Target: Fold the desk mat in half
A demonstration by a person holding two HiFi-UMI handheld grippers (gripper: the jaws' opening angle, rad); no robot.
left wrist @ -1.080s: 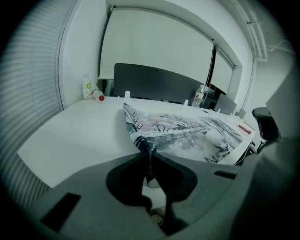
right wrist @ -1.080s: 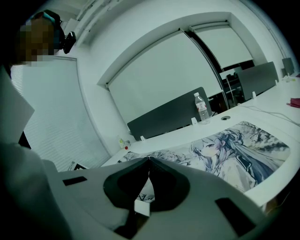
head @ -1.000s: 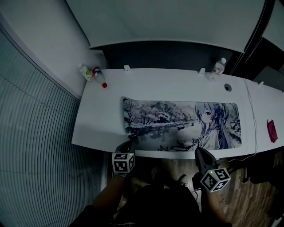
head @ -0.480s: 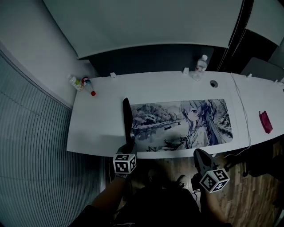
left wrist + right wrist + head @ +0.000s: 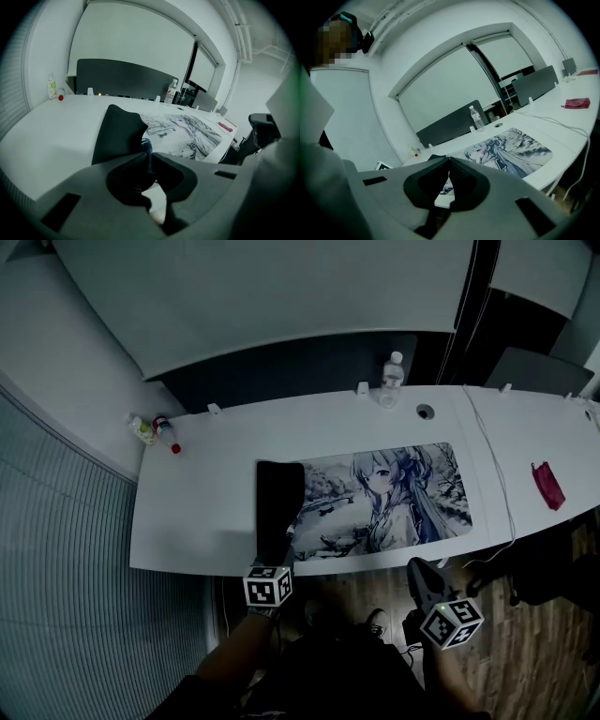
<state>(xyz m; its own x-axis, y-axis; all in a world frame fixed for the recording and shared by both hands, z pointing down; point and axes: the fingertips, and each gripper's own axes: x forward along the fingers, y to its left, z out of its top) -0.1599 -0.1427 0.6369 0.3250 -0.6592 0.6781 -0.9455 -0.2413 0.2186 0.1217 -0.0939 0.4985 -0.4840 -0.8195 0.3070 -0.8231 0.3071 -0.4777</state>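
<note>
Desk mat (image 5: 394, 493) on the white tabletop (image 5: 206, 521), left end lifted
The mat's left end stands turned over, black underside showing; left gripper (image 5: 284, 547) fingers pinch that end's near corner; right gripper (image 5: 419, 566) fingers closed on nothing, off the tabletop's near edge.

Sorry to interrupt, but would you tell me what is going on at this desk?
A person is folding the desk mat with a tool in each hand. The left tool is shut on the mat's left end, which is turned over so its black underside faces up. The right tool is shut on nothing, off the front edge of the desk.
</note>
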